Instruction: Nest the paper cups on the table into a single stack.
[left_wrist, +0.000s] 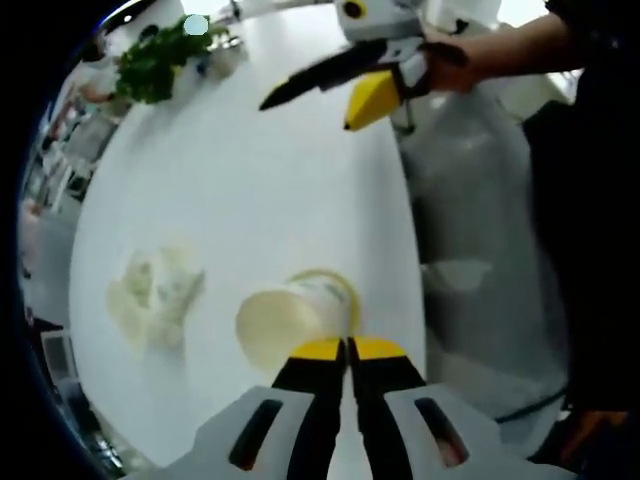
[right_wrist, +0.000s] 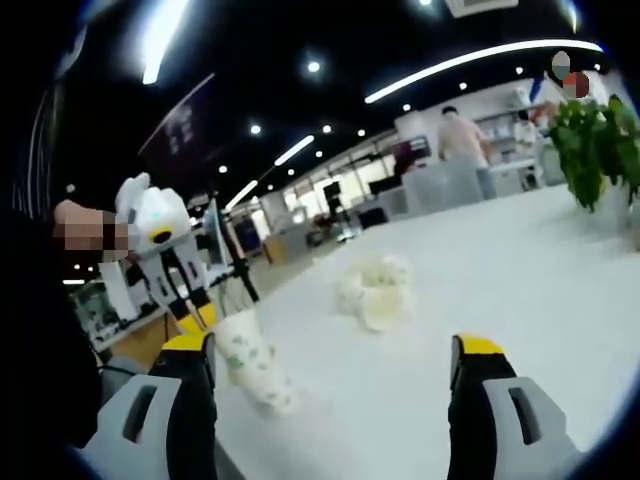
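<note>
White table (left_wrist: 250, 200) bears apparently empty cup (left_wrist: 290, 320), left gripper (left_wrist: 348, 350) clenched on it; right gripper (right_wrist: 335, 360) spread.

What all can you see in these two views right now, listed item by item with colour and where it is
Paper cup: one, pale with green print, lying on its side on the table, pinched at the rim by the left gripper.
Cluster of cups: count unclear, pale, blurred, on the table beside the held cup.
Table: one, white.
Plant: one, green, at the table's far end.
Person: one, pink top, standing in the background.
Left gripper: yellow-tipped, closed on the cup rim.
Right gripper: yellow-tipped, jaws wide apart above the table, holding nothing.
</note>
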